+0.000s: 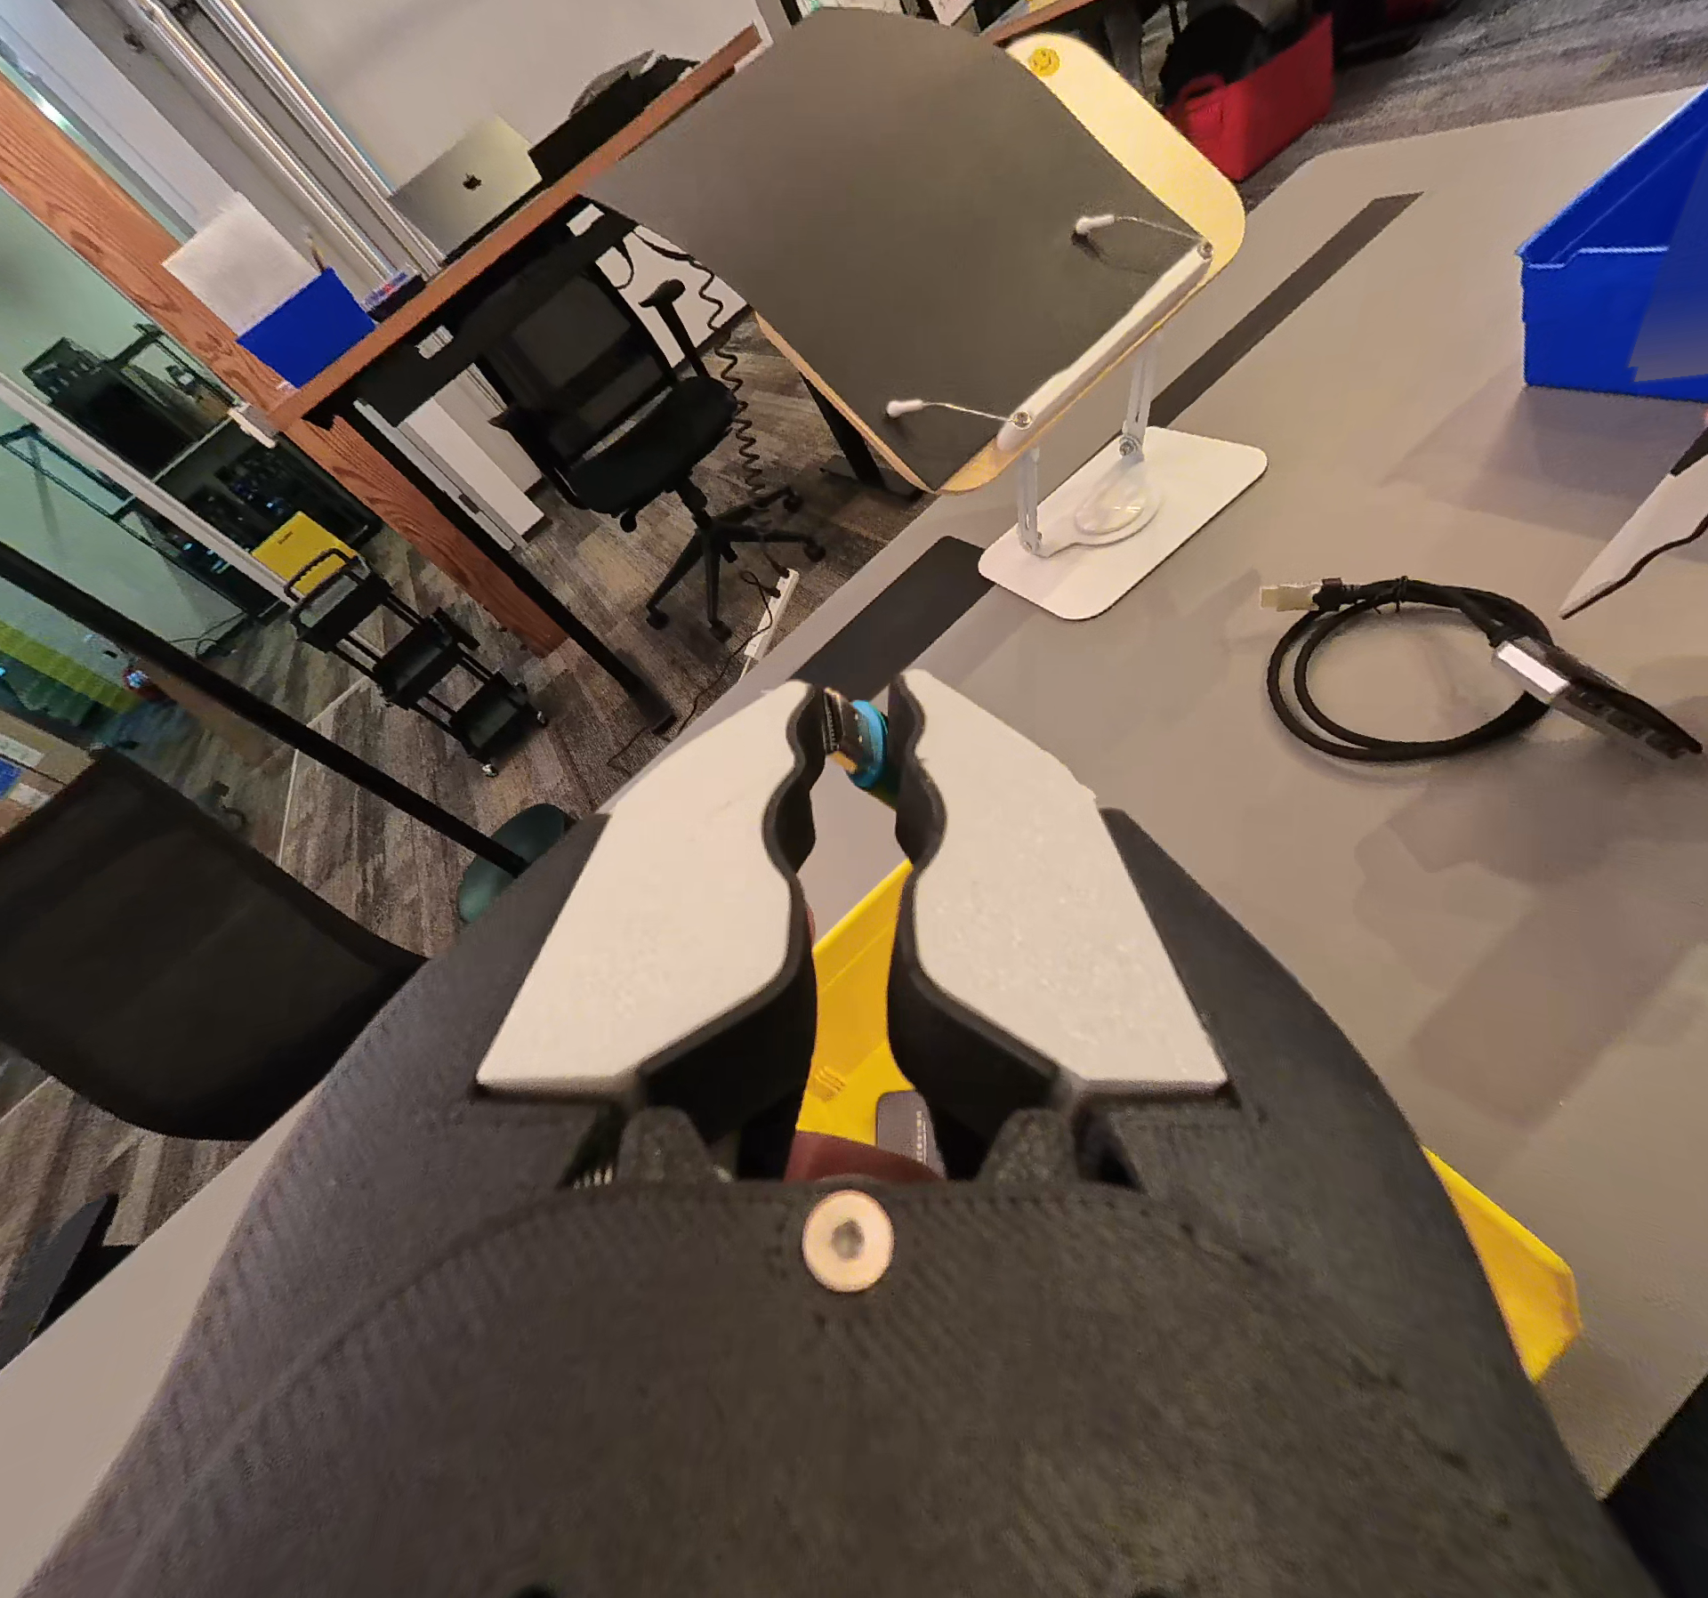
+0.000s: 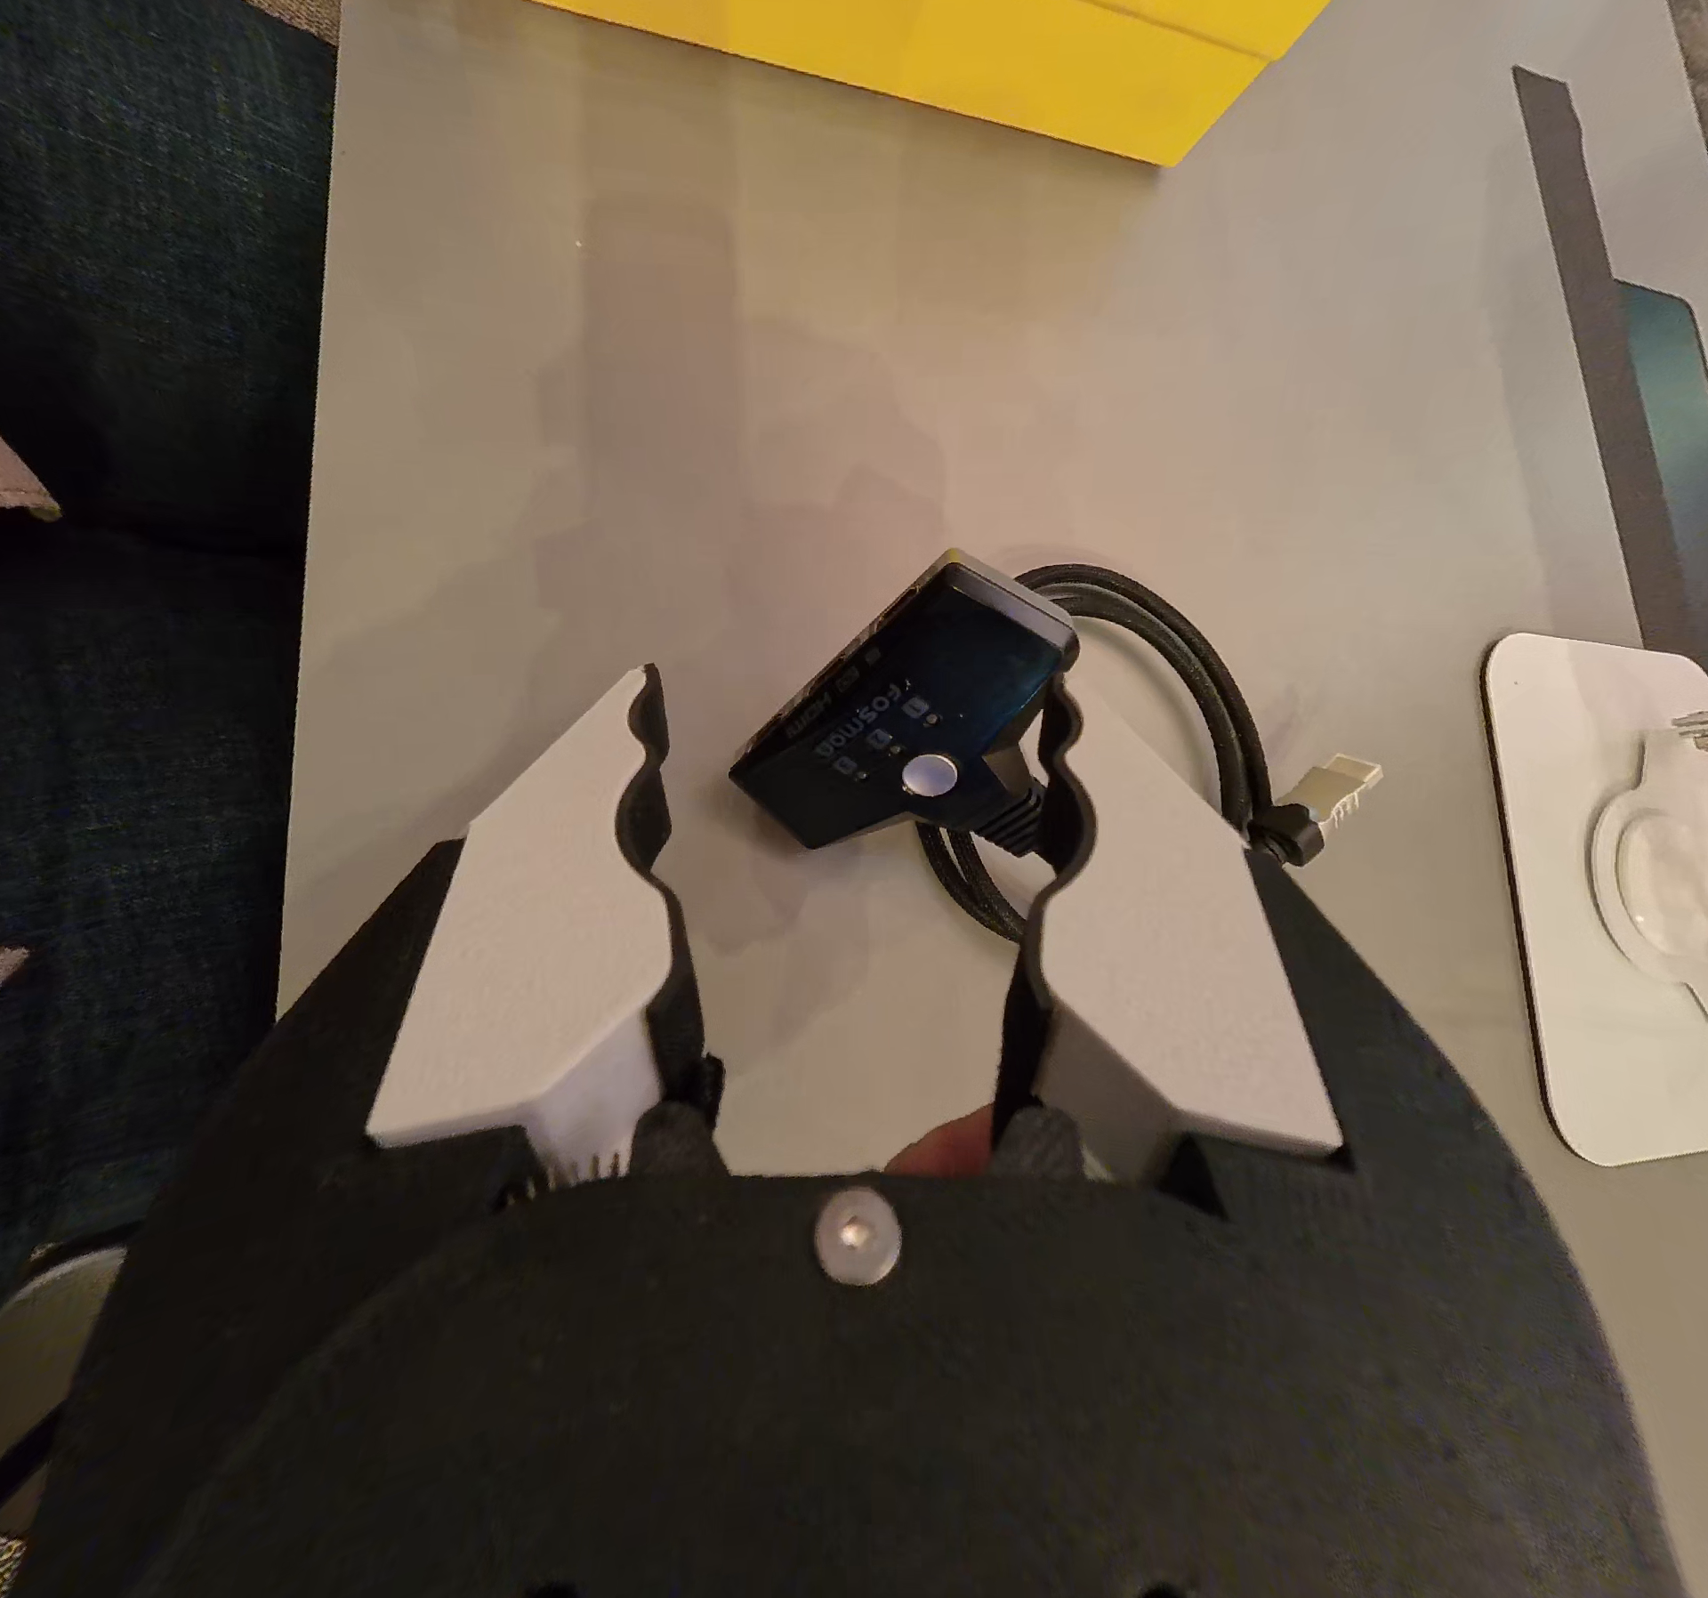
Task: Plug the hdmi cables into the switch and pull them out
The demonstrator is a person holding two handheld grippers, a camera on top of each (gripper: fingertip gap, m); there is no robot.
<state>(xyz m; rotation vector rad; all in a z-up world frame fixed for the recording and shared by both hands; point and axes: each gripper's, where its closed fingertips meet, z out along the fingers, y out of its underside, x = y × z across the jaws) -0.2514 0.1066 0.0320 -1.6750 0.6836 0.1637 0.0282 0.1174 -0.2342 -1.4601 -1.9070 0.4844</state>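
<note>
My left tool [image 1: 855, 726] is closed on an HDMI plug [image 1: 839, 722] with a blue collar, nipped at the fingertips and held off the desk [image 1: 1201, 906]; its cable is hidden beneath the tool. My right tool [image 2: 855, 754] stands open above the HDMI switch [image 2: 910, 703], which sits within the gap toward its 3 o'clock finger; I cannot tell whether that finger touches it.

The switch looks a small, light, rigid box with a glossy and probably slippery top; I judge that it will slide on the desk unless clamped across its short sides. Its long axis runs from 7 to 1 o'clock in the right wrist view, with the ports along the 10 o'clock edge.

Its braided black pigtail cable [image 2: 1220, 722] leaves at 4 o'clock and coils at 3 o'clock, stiff but bendable, ending in a loose metal connector [image 2: 1349, 782]. A yellow bin [image 2: 924, 10] stands at 12 o'clock, well apart.
</note>
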